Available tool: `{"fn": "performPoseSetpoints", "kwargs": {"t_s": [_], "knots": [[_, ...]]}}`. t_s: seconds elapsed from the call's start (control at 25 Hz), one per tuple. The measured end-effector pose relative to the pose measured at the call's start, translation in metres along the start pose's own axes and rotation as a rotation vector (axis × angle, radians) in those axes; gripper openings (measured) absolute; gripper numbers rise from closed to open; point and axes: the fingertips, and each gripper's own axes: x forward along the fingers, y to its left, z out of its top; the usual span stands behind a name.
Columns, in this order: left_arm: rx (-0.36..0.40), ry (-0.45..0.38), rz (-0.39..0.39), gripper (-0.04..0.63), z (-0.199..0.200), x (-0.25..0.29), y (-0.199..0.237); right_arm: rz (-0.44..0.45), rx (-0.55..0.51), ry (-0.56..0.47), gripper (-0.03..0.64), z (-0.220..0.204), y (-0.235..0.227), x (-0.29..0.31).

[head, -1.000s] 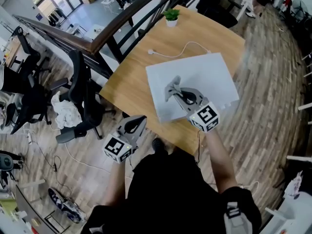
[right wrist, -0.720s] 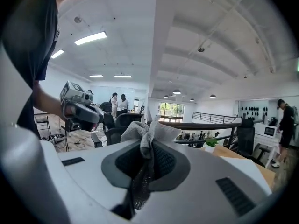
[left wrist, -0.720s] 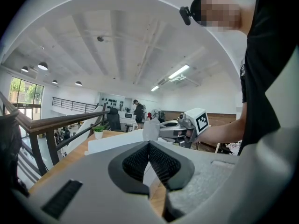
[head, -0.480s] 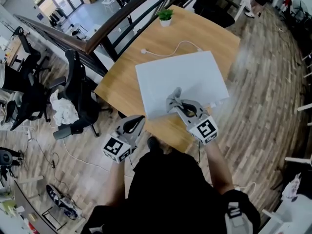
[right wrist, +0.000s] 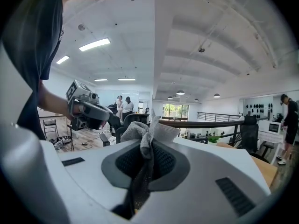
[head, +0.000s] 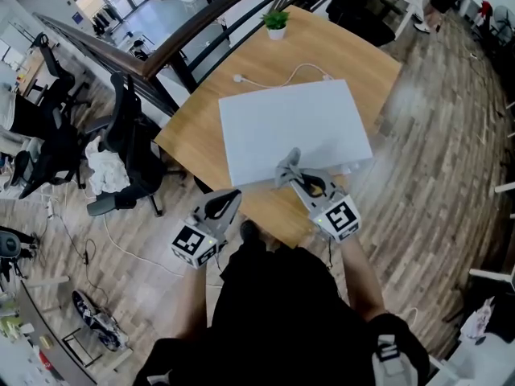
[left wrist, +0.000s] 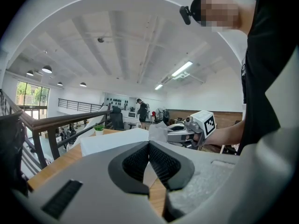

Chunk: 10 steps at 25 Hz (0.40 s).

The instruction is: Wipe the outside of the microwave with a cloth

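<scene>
The microwave (head: 290, 123) shows as a white box on the wooden table (head: 338, 47); its pale top also appears in the left gripper view (left wrist: 114, 141). My right gripper (head: 288, 167) is at the microwave's near edge, shut on a grey cloth (head: 291, 158). In the right gripper view the cloth (right wrist: 144, 133) bunches up out of the closed jaws of the right gripper (right wrist: 149, 148). My left gripper (head: 232, 198) hangs off the table's near-left edge, away from the microwave. Its jaws meet with nothing between them, as the left gripper view (left wrist: 149, 146) shows.
A small potted plant (head: 276, 22) and a white cable (head: 282, 79) lie on the table behind the microwave. A dark stair railing (head: 193, 34) runs along the left side. Black office chairs (head: 129, 151) stand on the floor below left. People stand far off in the room.
My right gripper with the cloth has slid from the microwave's top back to its near edge. The left gripper has stayed where it was.
</scene>
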Motion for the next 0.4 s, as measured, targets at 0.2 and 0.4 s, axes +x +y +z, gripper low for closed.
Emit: {"fn": "performPoseSetpoints", "kwargs": {"t_s": [0.2,0.4], "knots": [[0.006,-0.004,0.017,0.002,-0.003,0.007,-0.02,0.028,-0.012,0.004,0.021,-0.009,0.002,-0.017],[0.015,-0.005,0.026,0.002,-0.006,0.011,-0.039,0.043,-0.01,-0.001,0.021,-0.017,0.006,-0.034]]}}
